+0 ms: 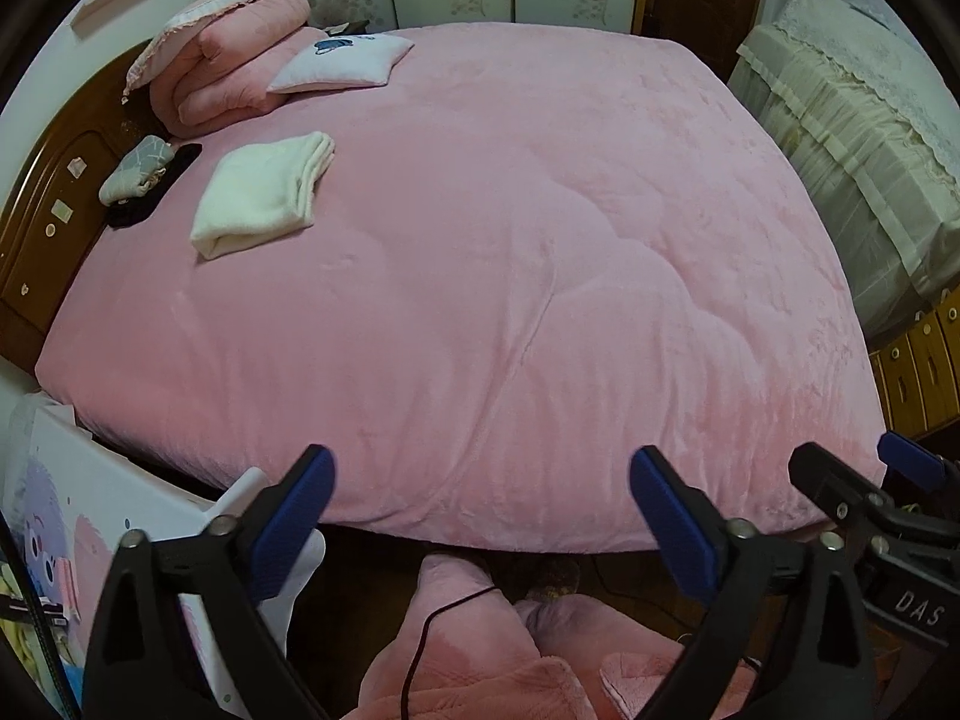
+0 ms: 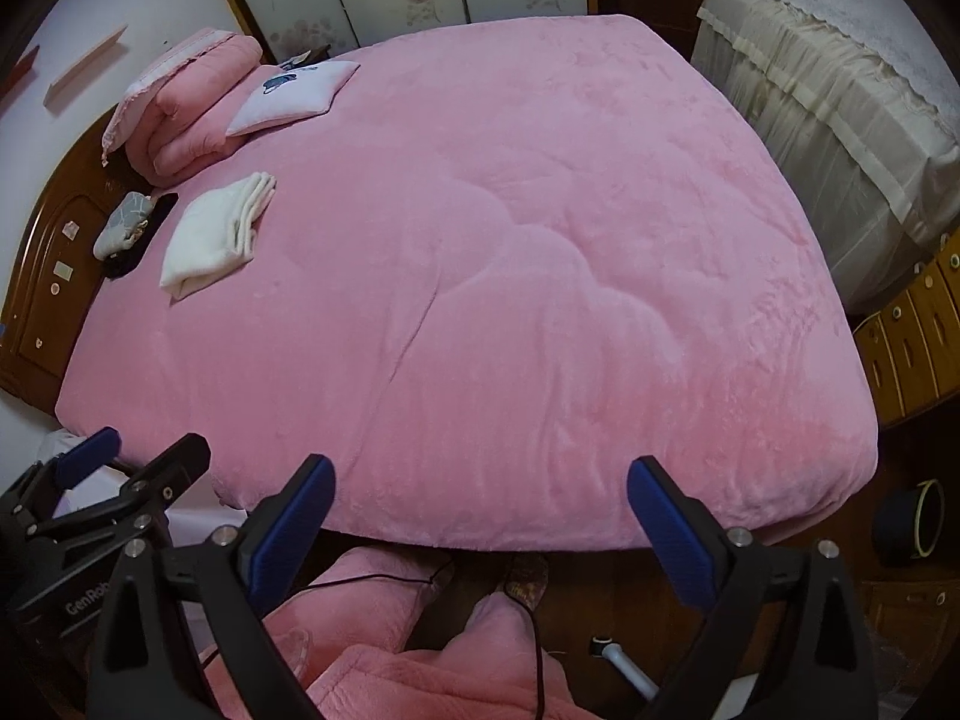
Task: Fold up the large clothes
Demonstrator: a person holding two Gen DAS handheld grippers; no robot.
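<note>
The folded cream-white fleece garment lies in the upper left of both frames, on the pink plush bedspread, well apart from me. It appears already folded into a thick rectangle, with its layered edges stacked at the far end. I judge it soft, light and limp. It would sag if lifted by one point, so I would take it by two corners of the near folded edge, pinching all layers at once.

My left gripper hangs over the near edge of the bed at the bottom of its frame, jaws apart and holding nothing. My right gripper does the same in its own view, jaws also spread and empty.

Beyond the garment, toward the upper left, sit a folded pink quilt and a small white pillow with a blue print. A grey patterned pouch rests just beside the brown wooden headboard. At the bottom centre, below the bed edge, more pink fleece cloth shows; I cannot tell what it is.
</note>
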